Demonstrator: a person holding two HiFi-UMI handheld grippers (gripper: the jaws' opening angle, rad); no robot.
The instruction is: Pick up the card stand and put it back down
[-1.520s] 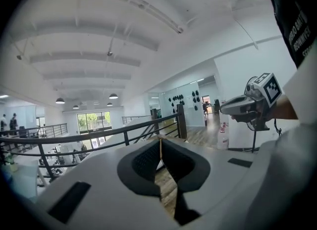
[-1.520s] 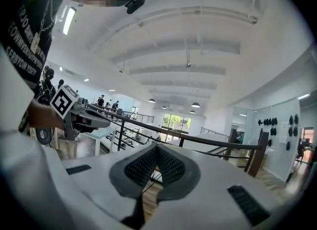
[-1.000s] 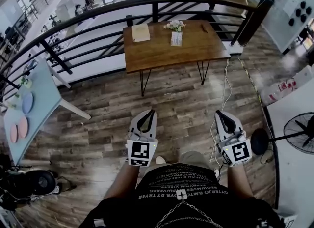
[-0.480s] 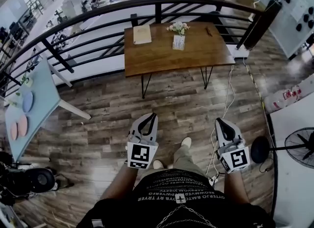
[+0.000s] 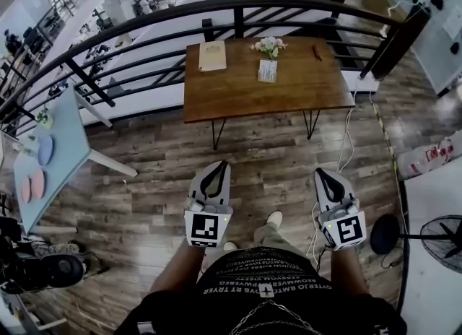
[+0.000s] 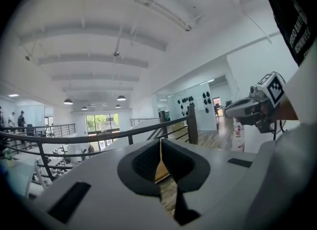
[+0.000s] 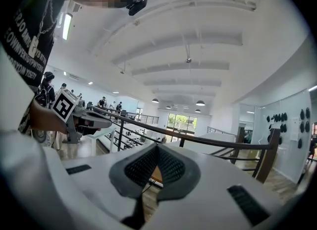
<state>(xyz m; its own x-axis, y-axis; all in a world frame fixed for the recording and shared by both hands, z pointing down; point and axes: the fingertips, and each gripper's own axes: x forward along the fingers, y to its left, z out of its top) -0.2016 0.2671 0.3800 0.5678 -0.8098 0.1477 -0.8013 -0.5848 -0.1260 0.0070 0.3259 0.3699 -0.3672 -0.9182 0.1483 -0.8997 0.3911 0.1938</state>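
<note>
**Q:** State the layout, largest item first.

**A:** A grey-brown wood-plank floor (image 5: 166, 160) fills the head view. A curved black metal railing (image 5: 144, 19) crosses the upper part. A rectangular brown wooden table on black hairpin legs (image 5: 238, 88) stands against the railing. A light blue table (image 5: 61, 153) is at the left edge, and a black pedestal fan (image 5: 442, 234) is at the right edge.

**Q:** Which containers are present, and what do they hold?

**A:** The light blue table carries a round blue plate (image 5: 45, 149) and a round pink plate (image 5: 32, 185). Nothing can be made out on either. No other open container can be confirmed at this range.

**Q:** Where is the task item?

**A:** The small white upright card stand (image 5: 268, 71) stands on the wooden table, right of centre and towards the railing side. A bunch of pale flowers (image 5: 268, 45) shows directly above it. Whether the flowers sit in the stand or behind it cannot be determined. A tan book (image 5: 212, 55) lies flat to its left, and a small dark item (image 5: 317, 53) lies to its right.

**Q:** What is the condition of the grippers?

**A:** The left gripper (image 5: 221, 166) and the right gripper (image 5: 320, 173) are held low in front of the person, well apart from the table. Both point towards it. On each, the jaws are closed together, pad against pad, with nothing between them.
</note>
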